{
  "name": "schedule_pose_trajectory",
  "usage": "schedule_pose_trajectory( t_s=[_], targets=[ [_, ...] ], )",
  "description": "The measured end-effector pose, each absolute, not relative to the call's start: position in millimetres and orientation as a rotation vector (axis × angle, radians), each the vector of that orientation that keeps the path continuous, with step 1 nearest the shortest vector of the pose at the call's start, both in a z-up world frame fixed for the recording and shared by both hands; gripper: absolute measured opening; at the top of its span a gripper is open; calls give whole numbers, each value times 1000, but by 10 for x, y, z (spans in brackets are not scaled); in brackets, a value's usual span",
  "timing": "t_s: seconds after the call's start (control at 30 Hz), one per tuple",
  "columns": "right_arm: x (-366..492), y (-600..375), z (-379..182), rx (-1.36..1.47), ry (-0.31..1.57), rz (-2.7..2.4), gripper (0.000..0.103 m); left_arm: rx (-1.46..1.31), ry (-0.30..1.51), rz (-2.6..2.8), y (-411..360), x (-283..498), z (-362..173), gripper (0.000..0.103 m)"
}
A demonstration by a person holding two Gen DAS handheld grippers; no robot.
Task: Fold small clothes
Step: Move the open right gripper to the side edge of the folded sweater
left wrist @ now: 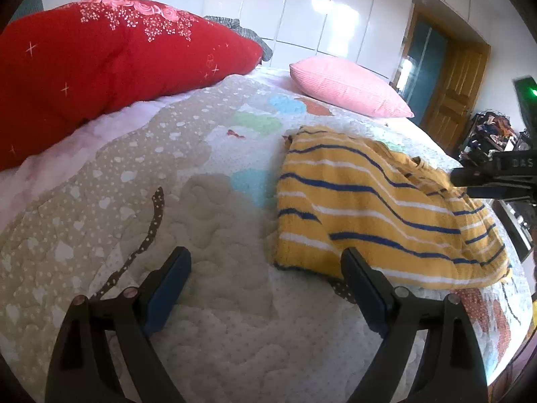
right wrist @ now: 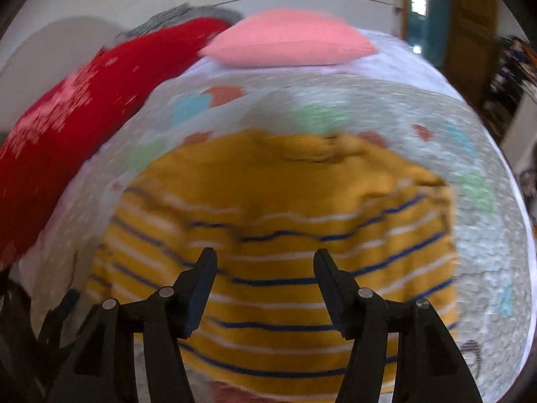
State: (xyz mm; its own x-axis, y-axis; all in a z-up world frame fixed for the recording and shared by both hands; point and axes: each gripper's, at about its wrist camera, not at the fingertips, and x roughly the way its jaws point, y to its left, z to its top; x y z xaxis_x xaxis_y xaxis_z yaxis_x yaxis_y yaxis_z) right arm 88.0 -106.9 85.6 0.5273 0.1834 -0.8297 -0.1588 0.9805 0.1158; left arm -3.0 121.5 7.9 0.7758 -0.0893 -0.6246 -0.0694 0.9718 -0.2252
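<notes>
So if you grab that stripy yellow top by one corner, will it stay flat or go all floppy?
Probably floppy: the stripy yellow top already lies in soft wrinkles on the quilt, so the rest would likely droop. It looks like thick knit, so it should be easy to pinch and probably won't slide much.

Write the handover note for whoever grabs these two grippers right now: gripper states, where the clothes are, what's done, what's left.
Left gripper: open, empty, over bare quilt just left of the top.
Right gripper: open, nothing between the fingers, above the top; that view is blurred.
Striped top: yellow with blue and white stripes, on the quilt in front of the pink pillow, red pillow off to the left. It looks partly folded, with a layer doubled over and rumpled on the far right side.
Done: seemingly a first fold.
Left: probably flatten it and finish folding. No other small clothes are clearly in view.
</notes>
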Motion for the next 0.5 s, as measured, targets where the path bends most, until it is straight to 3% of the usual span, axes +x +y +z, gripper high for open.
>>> schedule_pose_trajectory(
  t_s=[0.5],
  targets=[
    [1103, 187, 679, -138, 1069, 392, 69, -266, 708, -50, 1262, 24, 63, 90]
  ],
)
